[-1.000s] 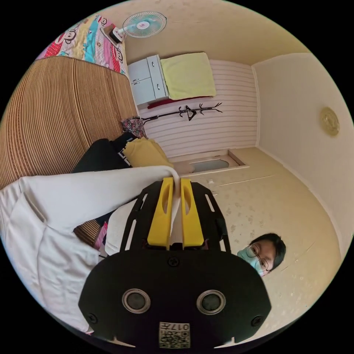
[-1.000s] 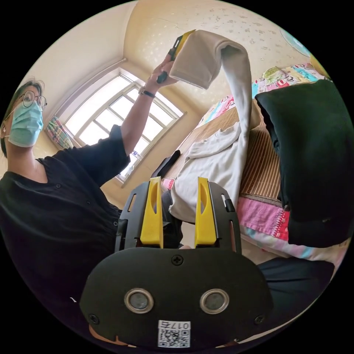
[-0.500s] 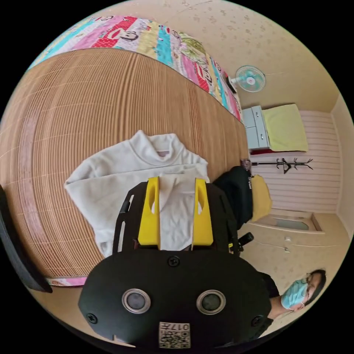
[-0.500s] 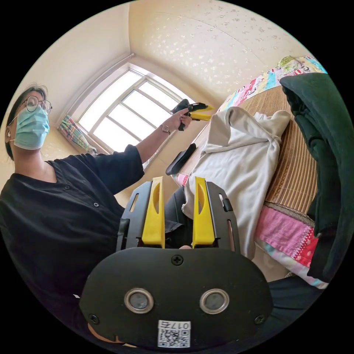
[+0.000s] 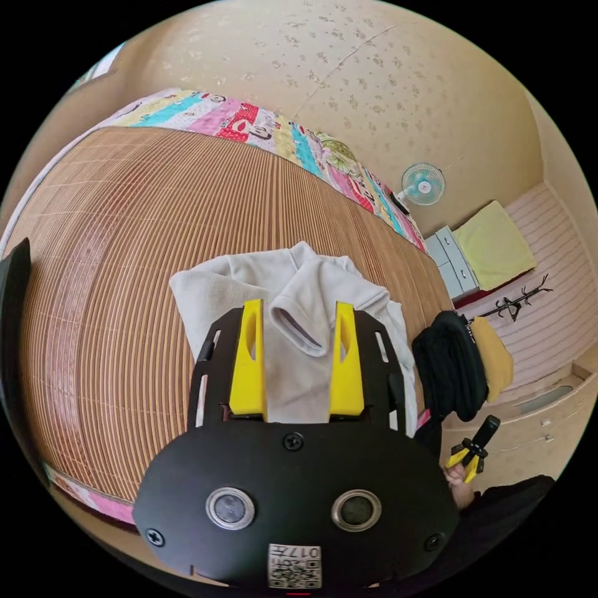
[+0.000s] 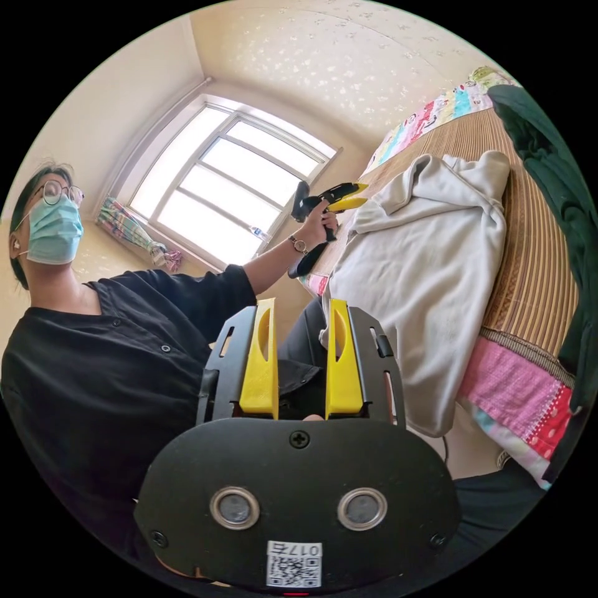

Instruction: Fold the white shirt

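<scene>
One white shirt (image 5: 299, 324), two grippers.

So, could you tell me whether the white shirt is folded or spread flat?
Partly folded: white shirt has a sleeve laid across its body.

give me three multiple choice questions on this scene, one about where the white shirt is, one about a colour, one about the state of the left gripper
1. Where does the white shirt lie?
A. on the woven mat on the bed
B. on the coat stand
C. on the window sill

2. What colour is the garment beside the shirt at the bed's edge?
A. red
B. black
C. blue

3. How is the left gripper?
A. shut on a sleeve
B. shut on the collar
C. open, holding nothing

Answers: 1 A, the shirt is spread on the ribbed mat, its hem hanging over the bed's edge in the right gripper view. 2 B, the heap next to it is black. 3 C, its yellow jaws stand apart above the shirt's folded sleeve cuff, gripping no cloth.
</scene>
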